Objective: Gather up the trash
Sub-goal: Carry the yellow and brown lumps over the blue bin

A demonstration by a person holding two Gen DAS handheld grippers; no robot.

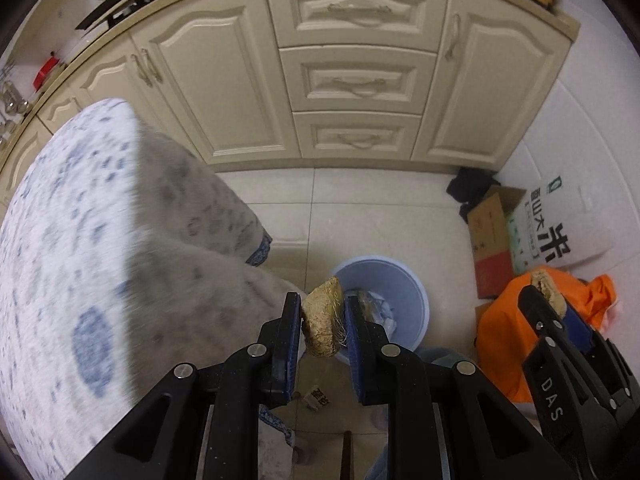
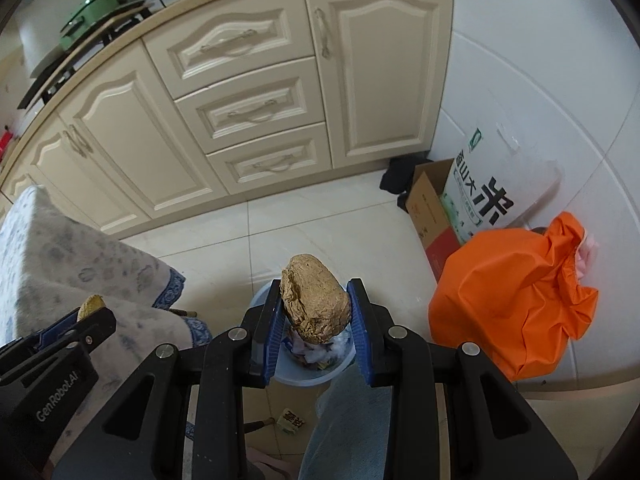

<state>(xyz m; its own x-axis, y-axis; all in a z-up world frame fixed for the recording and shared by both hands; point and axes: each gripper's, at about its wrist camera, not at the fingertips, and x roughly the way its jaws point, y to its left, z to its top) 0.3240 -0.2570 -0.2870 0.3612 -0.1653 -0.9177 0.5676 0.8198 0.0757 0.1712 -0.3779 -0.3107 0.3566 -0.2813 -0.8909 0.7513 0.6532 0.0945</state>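
Gripping brown lumps above blue bin [image 2: 304,376]: left gripper [image 1: 322,320], right gripper [image 2: 314,308], jaws clamped

Each black hand-held gripper [image 1: 322,320] has blue pads [image 2: 274,336] and silver screws.

The right gripper [image 2: 316,312] clamps a brown crumpled lump [image 2: 314,298] above a blue bin [image 2: 304,376] of trash on the tiled floor; an orange bag [image 2: 508,304] sits right, the left gripper [image 2: 86,316] near left, cabinets [image 2: 240,100] far
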